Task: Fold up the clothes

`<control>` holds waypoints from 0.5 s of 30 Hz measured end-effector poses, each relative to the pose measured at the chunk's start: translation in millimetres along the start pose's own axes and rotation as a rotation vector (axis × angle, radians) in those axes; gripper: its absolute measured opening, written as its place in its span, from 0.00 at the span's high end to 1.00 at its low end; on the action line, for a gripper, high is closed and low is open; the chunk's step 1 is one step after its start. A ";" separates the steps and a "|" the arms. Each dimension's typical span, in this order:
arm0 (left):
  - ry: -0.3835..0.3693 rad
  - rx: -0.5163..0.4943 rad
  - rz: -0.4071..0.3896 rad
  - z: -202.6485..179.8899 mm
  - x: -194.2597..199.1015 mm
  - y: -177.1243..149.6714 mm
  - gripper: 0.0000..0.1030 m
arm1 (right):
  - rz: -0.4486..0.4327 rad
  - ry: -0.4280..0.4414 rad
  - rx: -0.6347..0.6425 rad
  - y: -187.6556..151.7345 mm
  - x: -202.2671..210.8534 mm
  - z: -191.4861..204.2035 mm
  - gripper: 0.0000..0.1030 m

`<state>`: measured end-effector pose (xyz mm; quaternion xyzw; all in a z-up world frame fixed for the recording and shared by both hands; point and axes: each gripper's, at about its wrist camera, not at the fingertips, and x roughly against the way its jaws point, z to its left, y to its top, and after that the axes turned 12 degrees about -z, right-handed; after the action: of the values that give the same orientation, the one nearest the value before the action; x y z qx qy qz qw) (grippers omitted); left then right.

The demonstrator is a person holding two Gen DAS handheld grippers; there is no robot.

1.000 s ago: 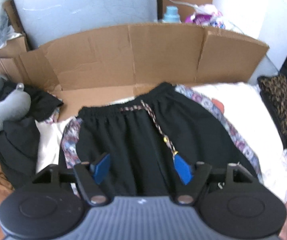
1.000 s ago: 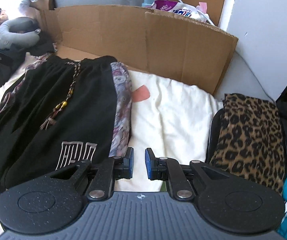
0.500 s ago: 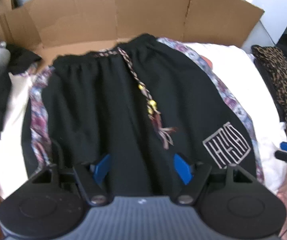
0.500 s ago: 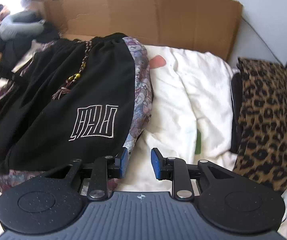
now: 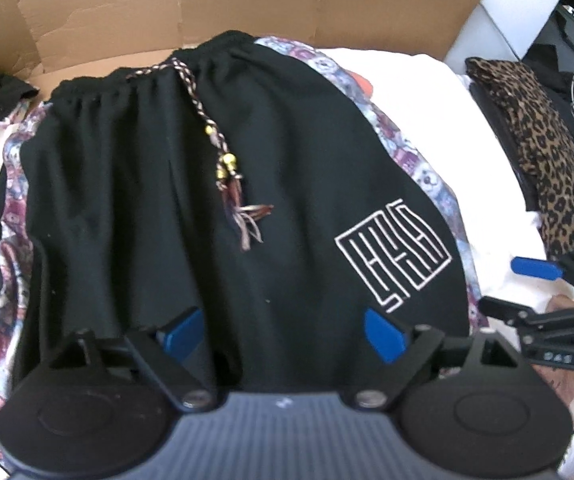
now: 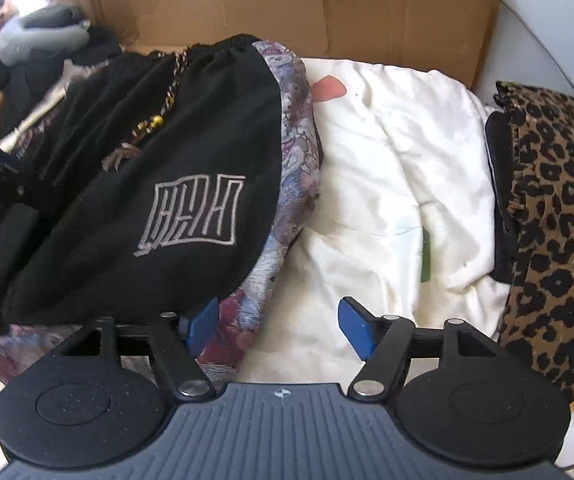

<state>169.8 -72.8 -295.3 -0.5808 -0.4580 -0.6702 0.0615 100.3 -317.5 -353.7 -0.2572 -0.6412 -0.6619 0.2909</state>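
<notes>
Black shorts (image 5: 191,184) lie flat, waistband pointing away from us.
Our left gripper (image 5: 283,330) and right gripper (image 6: 279,326) have just been opening, nothing clamped; hem just ahead.

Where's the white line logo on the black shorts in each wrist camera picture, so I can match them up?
Left wrist: white line logo sits right of centre on the black shorts, above the right fingertip.
Right wrist: the logo lies left of centre, above the left fingertip.
Shared landmark: the leopard-print garment at the right edge of both.
</notes>
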 end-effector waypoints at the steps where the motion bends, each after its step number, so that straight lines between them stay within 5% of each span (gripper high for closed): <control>1: -0.003 0.005 0.001 -0.4 -0.4 0.1 0.13 | 0.005 -0.015 0.005 -1.0 -1.3 -0.7 0.30; 7: -0.031 -0.011 -0.012 -7.6 0.6 3.7 0.13 | 0.003 -0.036 -0.009 -4.6 -0.6 -6.1 0.30; 15: -0.026 0.008 -0.024 -5.1 1.8 6.8 0.13 | -0.028 0.045 0.036 -1.3 -6.1 12.2 0.31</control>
<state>169.8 -79.4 -289.6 -0.5836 -0.4685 -0.6614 0.0497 103.2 -304.9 -358.4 -0.2278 -0.6500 -0.6598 0.3006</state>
